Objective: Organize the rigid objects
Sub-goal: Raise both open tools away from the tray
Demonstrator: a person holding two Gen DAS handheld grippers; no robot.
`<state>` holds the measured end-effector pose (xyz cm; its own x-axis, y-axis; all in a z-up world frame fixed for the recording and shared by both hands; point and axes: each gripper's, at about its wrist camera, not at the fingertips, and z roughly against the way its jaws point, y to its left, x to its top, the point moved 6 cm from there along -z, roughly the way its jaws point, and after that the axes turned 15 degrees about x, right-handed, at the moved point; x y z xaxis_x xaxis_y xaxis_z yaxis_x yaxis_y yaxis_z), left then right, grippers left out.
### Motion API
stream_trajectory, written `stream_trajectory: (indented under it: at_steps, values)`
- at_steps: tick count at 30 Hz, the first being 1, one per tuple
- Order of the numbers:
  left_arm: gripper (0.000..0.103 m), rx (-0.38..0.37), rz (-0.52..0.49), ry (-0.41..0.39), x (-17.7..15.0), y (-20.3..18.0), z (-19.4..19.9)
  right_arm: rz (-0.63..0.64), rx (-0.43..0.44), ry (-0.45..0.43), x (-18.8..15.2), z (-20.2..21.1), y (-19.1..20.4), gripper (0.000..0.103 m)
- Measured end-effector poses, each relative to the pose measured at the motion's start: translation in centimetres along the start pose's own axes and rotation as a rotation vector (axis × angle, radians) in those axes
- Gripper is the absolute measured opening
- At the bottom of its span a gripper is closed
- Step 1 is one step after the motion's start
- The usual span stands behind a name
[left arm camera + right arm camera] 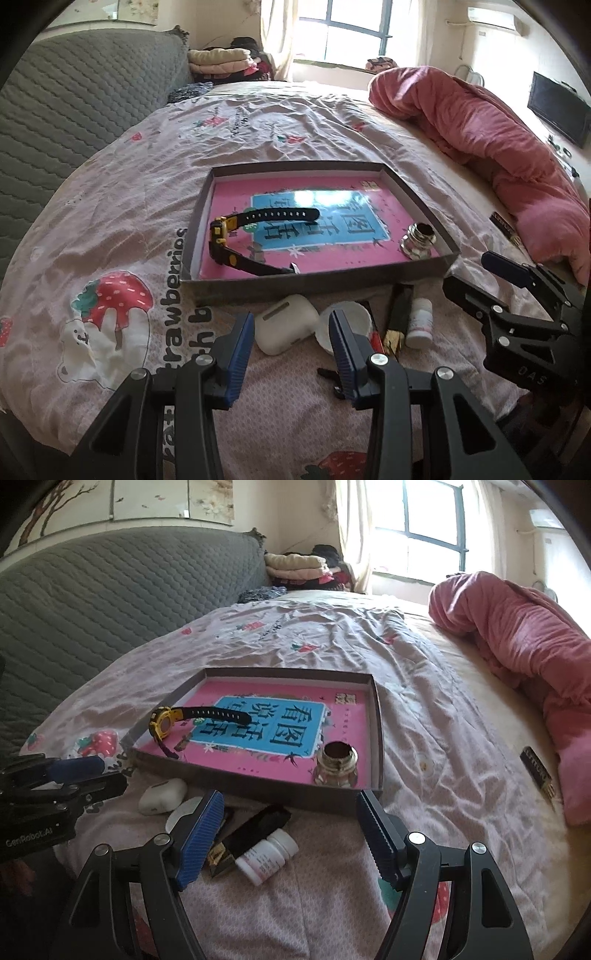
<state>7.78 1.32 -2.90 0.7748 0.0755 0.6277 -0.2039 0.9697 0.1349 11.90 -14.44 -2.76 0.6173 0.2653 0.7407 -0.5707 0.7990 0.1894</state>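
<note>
A shallow grey tray (317,282) (258,794) with a pink printed bottom lies on the bed. Inside it are a yellow and black watch (225,230) (164,723) and a glass ink bottle (417,240) (336,766). Before its near rim lie a white earbud case (284,323) (162,795), a white round dish (351,317) (184,812), a black and gold case (397,317) (255,834) and a white pill bottle (419,323) (267,856). My left gripper (291,350) (99,775) is open just short of the earbud case. My right gripper (291,834) (476,277) is wide open over the pill bottle.
The strawberry-print sheet (110,229) covers the bed. A rolled pink blanket (480,136) (517,638) runs along the right side, with a small black box (537,771) beside it. A grey quilted headboard (92,602) rises at the left. A small black item (330,374) lies under my left fingers.
</note>
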Motion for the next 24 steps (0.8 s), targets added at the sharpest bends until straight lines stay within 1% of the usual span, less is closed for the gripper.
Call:
stream_trajectory:
  at_steps: [5,9,13,24]
  values:
    - [0.042,-0.026,-0.014,0.002,-0.4,-0.3,0.5,0.002,-0.009,0.011,-1.0,0.6,0.7,0.076]
    - [0.042,-0.040,-0.014,0.007,-0.8,-0.3,0.7,-0.044,0.008,0.017,-1.9,1.0,1.0,0.075]
    - [0.042,-0.050,-0.013,0.021,-1.4,-0.5,0.9,-0.039,0.000,0.032,-2.4,1.2,1.2,0.075]
    - [0.042,-0.072,-0.054,0.046,-3.2,-1.7,1.4,-0.037,-0.008,0.046,-3.1,1.6,1.8,0.075]
